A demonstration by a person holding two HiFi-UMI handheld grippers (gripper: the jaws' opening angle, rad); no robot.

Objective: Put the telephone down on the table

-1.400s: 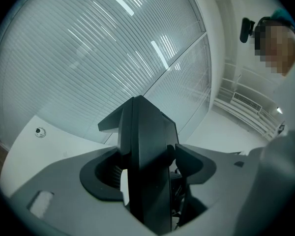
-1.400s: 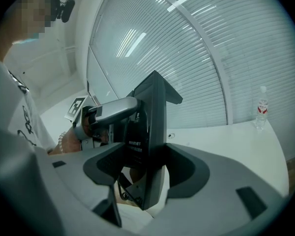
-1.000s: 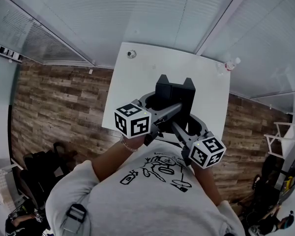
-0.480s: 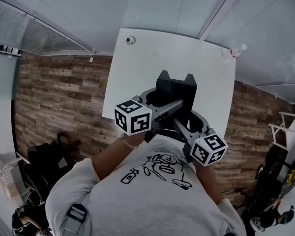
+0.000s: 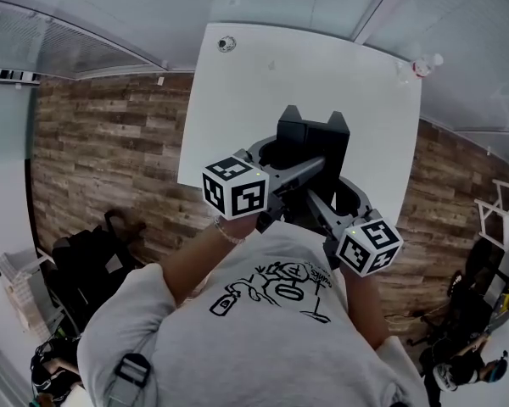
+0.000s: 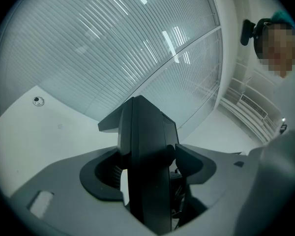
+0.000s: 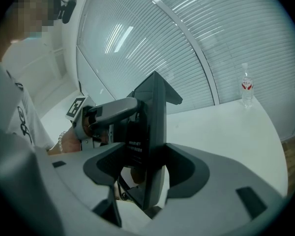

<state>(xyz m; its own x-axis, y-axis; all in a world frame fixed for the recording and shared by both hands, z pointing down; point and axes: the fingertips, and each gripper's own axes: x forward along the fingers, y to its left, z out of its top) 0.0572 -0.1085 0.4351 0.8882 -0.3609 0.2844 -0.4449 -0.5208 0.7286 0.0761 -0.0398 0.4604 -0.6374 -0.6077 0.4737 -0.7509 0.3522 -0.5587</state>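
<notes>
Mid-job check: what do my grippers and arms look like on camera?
The left gripper and right gripper have light grey bodies with dark, curved jaw pads. Each carries a white cube with black square markers: left cube, right cube. The person wears a pale short-sleeved T-shirt with a black print, and a bead bracelet on the left wrist.

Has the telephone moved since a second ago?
Yes. In the head view the telephone has drawn away from the far edge of the table, toward its near edge.
</notes>
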